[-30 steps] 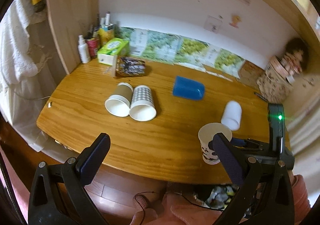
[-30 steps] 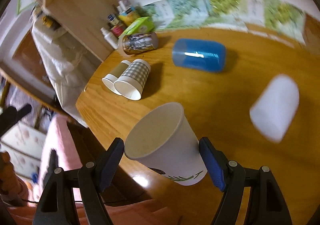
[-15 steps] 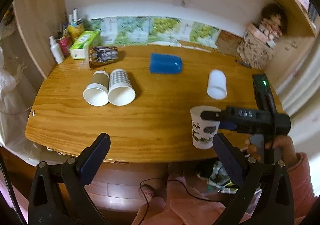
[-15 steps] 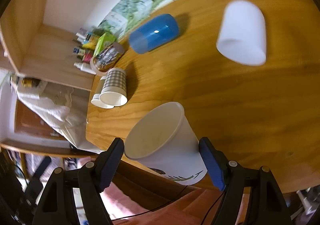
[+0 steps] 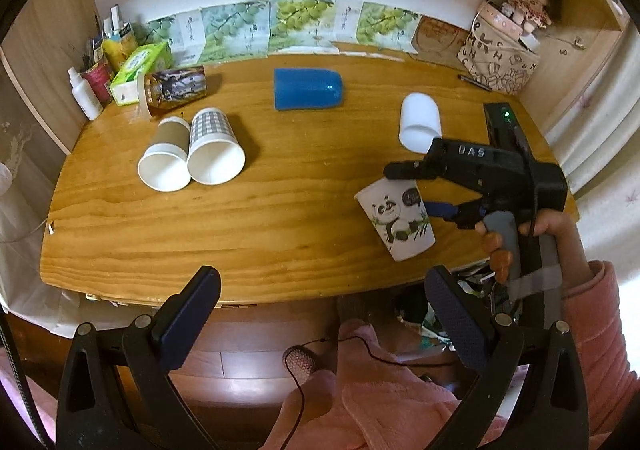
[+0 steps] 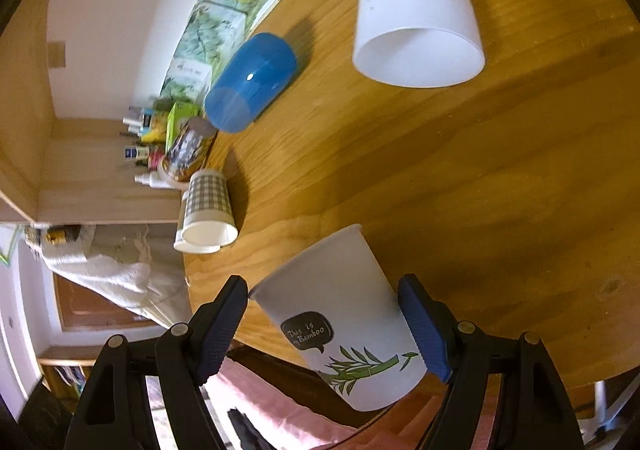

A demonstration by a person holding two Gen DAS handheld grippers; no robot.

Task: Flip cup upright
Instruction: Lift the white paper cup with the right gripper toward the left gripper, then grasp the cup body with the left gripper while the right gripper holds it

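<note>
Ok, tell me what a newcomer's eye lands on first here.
First, the white paper panda-print cup held tilted in the right claw at the wooden table's near right edge. Then the blue plastic cup lying on its side mid-table, and the white plastic cup lying to its right.

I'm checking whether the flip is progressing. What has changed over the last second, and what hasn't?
The right gripper has kept its hold on the panda cup and rolled: the cup stood upright half a second ago and now leans, mouth toward the table's left. The left gripper has swung to face the table squarely, open and empty. The white cup, blue cup and the two paper cups lie unmoved on their sides.
</note>
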